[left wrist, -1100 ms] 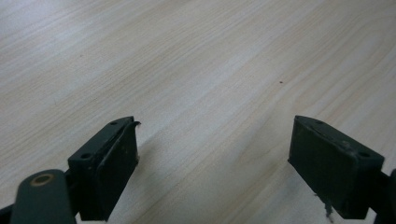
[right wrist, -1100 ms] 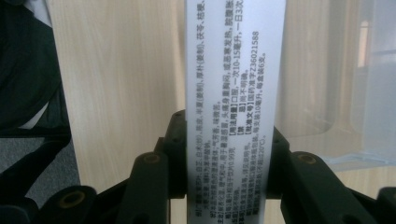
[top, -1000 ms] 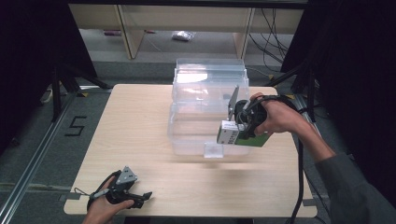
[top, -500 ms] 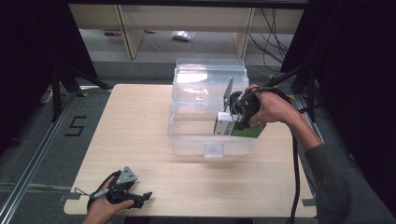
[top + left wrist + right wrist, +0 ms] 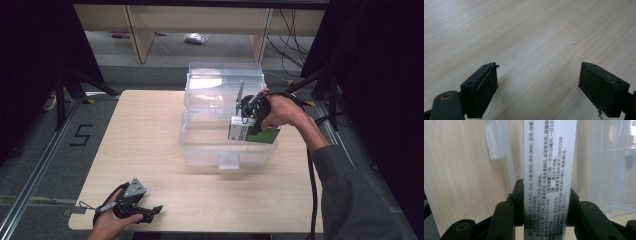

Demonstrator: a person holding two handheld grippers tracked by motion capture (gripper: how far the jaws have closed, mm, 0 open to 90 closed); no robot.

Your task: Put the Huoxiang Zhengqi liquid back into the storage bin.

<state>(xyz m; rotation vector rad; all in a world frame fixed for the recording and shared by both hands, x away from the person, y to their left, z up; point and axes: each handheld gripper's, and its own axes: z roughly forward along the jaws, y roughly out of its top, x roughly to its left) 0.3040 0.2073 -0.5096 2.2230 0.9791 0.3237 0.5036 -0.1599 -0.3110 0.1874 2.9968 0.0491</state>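
A white and green carton [image 5: 252, 134] with printed text hangs over the clear plastic bin [image 5: 202, 150] in the middle of the table. My right gripper [image 5: 246, 120] is shut on the carton; in the right gripper view both black jaws press the white printed side of the carton [image 5: 548, 167], with the bin's wall and front latch [image 5: 494, 141] behind it. At the table's near left corner my left gripper [image 5: 150, 212] rests low on the wood. In the left gripper view its pads [image 5: 485, 86] stand wide apart and open over bare tabletop.
The bin's clear lid [image 5: 225, 85] stands open at the back. The light wooden table [image 5: 140, 135] has room left of the bin. A black cable [image 5: 312, 185] trails from the right gripper along the sleeve. Shelving [image 5: 200, 25] stands on the floor beyond the table.
The right hand has carried the carton leftward and slightly down, from the bin's right edge to a spot over its inside. The left gripper has stayed put.
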